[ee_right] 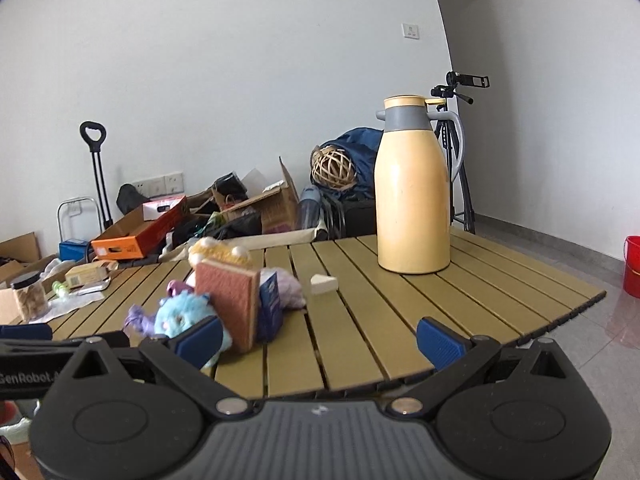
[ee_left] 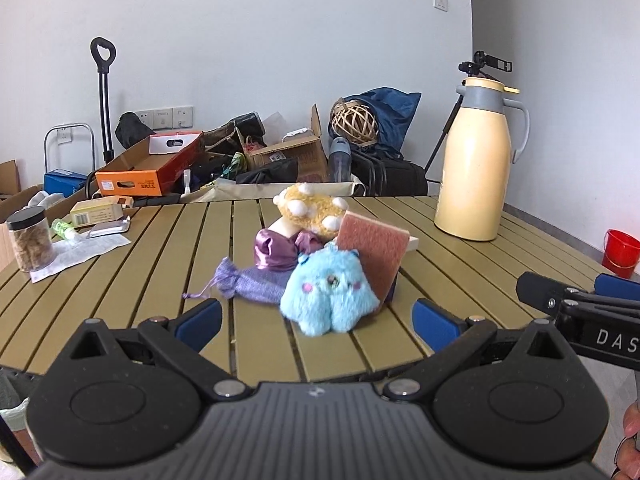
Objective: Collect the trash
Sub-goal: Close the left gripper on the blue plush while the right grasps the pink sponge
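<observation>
A pile sits mid-table: a blue plush toy (ee_left: 328,296), a pink-and-yellow sponge (ee_left: 376,252) standing on edge, a purple knit pouch (ee_left: 248,282), shiny purple cloth (ee_left: 276,250) and a yellow plush (ee_left: 312,208). My left gripper (ee_left: 316,320) is open and empty, just short of the blue plush. My right gripper (ee_right: 320,340) is open and empty at the table's near edge, right of the sponge (ee_right: 230,304) and blue plush (ee_right: 180,316). A small white wedge (ee_right: 324,284) lies on the slats. A small blue box (ee_right: 270,306) leans behind the sponge.
A tall yellow thermos jug (ee_left: 476,164) stands at the far right of the slatted table (ee_left: 160,264). A jar (ee_left: 30,240), papers (ee_left: 80,252) and a small box (ee_left: 98,212) sit at the left. Boxes and bags clutter the floor behind. A red bucket (ee_left: 622,248) stands on the floor at right.
</observation>
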A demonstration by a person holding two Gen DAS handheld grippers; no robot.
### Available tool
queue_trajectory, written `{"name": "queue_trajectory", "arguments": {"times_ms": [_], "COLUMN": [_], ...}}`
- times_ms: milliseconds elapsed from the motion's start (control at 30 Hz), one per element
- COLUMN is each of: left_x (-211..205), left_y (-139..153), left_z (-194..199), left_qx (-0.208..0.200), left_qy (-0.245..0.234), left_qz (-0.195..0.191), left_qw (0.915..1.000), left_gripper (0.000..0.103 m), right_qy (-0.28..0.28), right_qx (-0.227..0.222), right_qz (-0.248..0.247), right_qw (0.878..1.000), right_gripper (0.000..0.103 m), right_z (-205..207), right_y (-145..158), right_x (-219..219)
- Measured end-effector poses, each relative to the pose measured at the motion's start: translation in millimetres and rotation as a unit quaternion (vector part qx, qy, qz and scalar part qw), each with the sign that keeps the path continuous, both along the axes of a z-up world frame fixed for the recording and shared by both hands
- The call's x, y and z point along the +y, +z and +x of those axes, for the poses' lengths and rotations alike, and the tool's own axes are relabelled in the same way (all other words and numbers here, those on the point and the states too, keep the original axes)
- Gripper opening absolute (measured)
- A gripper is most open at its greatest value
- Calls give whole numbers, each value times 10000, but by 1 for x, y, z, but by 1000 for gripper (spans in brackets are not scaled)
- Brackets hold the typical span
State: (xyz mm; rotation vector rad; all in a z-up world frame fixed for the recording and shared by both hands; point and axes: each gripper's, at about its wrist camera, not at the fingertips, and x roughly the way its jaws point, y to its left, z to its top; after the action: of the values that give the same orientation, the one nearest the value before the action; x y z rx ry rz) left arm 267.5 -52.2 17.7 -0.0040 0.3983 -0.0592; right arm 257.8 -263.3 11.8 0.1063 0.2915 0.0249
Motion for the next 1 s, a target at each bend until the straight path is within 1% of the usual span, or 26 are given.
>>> {"name": "queue_trajectory", "arguments": {"times_ms": [200, 267, 367, 500, 567, 700, 833, 900, 933, 1000], "left_x": [-8, -10, -14, -18, -20, -22, -25, -26, -26, -26], "left_y": [-9, -15, -25, -33, -37, -44, -52, -56, -58, -60], "left_z": [35, 47, 68, 87, 94, 112, 123, 126, 127, 127], "left_qx": [36, 53, 193, 226, 174, 247, 301, 354, 373, 344], "left_qy": [105, 108, 183, 191, 250, 411, 322, 337, 332, 345], "left_qz": [2, -50, -54, -154, -164, -129, -148, -155, -167, -153], "left_qw": [9999, 9999, 9996, 9994, 9994, 9988, 9989, 9987, 9986, 9987], "left_gripper": [103, 103, 103, 103, 103, 103, 103, 103, 102, 97], "right_qy": [-62, -66, -87, -21, -50, -134, -221, -274, -314, -336], "right_qx": [-92, -136, -127, -142, -62, 122, 354, 416, 437, 479], "right_qz": [135, 148, 169, 52, 63, 177, 418, 434, 421, 457], "right_qw": [9998, 9998, 9997, 9999, 9999, 9997, 9983, 9978, 9977, 9972], "right_gripper": [103, 103, 103, 103, 103, 103, 103, 103, 103, 103], "right_z": [33, 44, 60, 76, 82, 89, 96, 98, 98, 100], "right_y": [-2, -5, -8, -16, -21, -33, -45, -51, -52, -55], "right_x": [-11, -15, -19, -20, -21, -27, -37, -39, -40, -44]}}
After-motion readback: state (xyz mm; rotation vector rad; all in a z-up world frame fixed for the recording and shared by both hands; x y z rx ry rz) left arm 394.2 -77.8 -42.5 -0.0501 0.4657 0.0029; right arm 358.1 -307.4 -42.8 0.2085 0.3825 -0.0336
